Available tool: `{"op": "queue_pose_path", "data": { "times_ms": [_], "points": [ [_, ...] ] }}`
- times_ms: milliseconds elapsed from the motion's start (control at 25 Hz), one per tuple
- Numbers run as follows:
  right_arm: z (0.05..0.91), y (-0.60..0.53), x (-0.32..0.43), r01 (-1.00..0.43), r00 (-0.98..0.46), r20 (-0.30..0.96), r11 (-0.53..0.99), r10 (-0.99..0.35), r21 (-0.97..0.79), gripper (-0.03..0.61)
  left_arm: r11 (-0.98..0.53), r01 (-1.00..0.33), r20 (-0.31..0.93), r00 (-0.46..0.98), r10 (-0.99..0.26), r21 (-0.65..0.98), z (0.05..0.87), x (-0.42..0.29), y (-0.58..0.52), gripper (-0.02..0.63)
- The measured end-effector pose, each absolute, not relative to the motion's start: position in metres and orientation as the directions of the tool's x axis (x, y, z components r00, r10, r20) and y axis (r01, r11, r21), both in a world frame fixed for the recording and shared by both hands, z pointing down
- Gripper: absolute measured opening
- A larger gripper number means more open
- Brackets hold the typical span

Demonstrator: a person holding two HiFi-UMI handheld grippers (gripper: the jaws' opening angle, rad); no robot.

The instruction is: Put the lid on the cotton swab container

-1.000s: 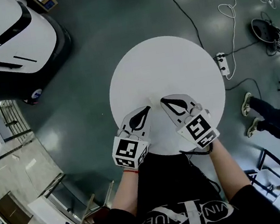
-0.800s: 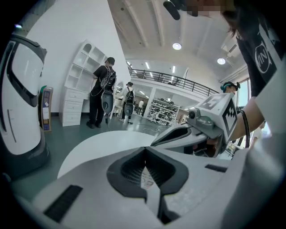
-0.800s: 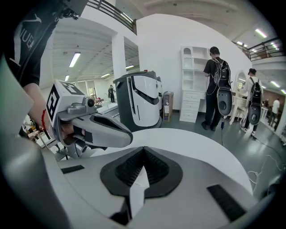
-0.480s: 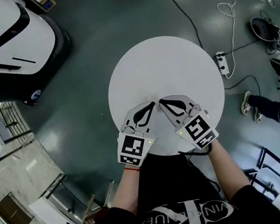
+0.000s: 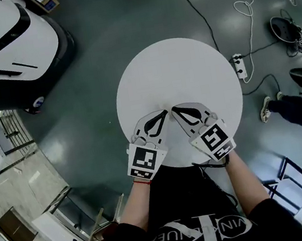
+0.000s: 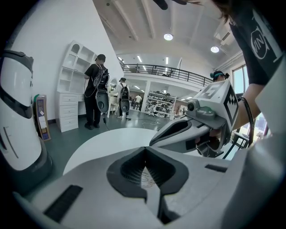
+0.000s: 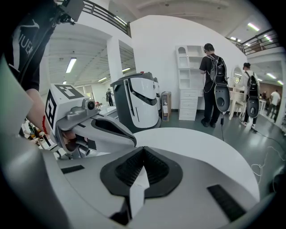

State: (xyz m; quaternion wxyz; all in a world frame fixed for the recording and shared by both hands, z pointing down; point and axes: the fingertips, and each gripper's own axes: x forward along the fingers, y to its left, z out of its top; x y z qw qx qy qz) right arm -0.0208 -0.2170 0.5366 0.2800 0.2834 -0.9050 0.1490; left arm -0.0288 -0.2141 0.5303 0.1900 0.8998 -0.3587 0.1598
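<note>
My left gripper and right gripper rest over the near half of the round white table, tips almost touching. Both look shut, with the jaw tips meeting in the left gripper view and the right gripper view. Behind the left gripper's tips, the gap between the pads shows a pale patch with faint marks; I cannot tell what it is. The right gripper's gap shows only white. No cotton swab container or lid is clearly visible in any view; the spot under the tips is hidden.
A large white and black machine stands on the floor at the far left. A power strip and cables lie right of the table, where a person's legs show. Two people stand by a white shelf.
My left gripper has moved a little right and forward, so its tip now lies next to the right gripper's tip. The person at the right has shifted.
</note>
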Motion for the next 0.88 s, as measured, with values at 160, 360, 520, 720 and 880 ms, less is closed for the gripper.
{"op": "queue_pose_path", "data": {
  "times_ms": [160, 360, 520, 720, 880],
  "points": [
    [0.5375, -0.2168, -0.0209, -0.593, -0.677, 0.600, 0.798, -0.425, -0.104, 0.002, -0.676, -0.703, 0.425, 0.693, -0.583, 0.221, 0.5314, -0.0284, -0.2137, 0.006],
    [0.5372, -0.2169, -0.0202, -0.599, -0.669, 0.614, 0.793, -0.420, -0.111, 0.002, -0.685, -0.698, 0.435, 0.694, -0.574, 0.209, 0.5314, -0.0275, -0.2134, 0.006],
    [0.5376, -0.2161, -0.0208, -0.604, -0.651, 0.633, 0.791, -0.419, -0.098, 0.002, -0.700, -0.689, 0.451, 0.694, -0.561, 0.188, 0.5318, -0.0276, -0.2126, 0.006],
    [0.5393, -0.2143, -0.0207, -0.603, -0.643, 0.640, 0.794, -0.422, -0.083, 0.002, -0.733, -0.660, 0.469, 0.705, -0.531, 0.162, 0.5390, -0.0221, -0.2074, 0.006],
    [0.5389, -0.2141, -0.0199, -0.604, -0.642, 0.637, 0.793, -0.427, -0.078, 0.002, -0.734, -0.658, 0.467, 0.709, -0.529, 0.168, 0.5395, -0.0205, -0.2070, 0.006]
  ]
}}
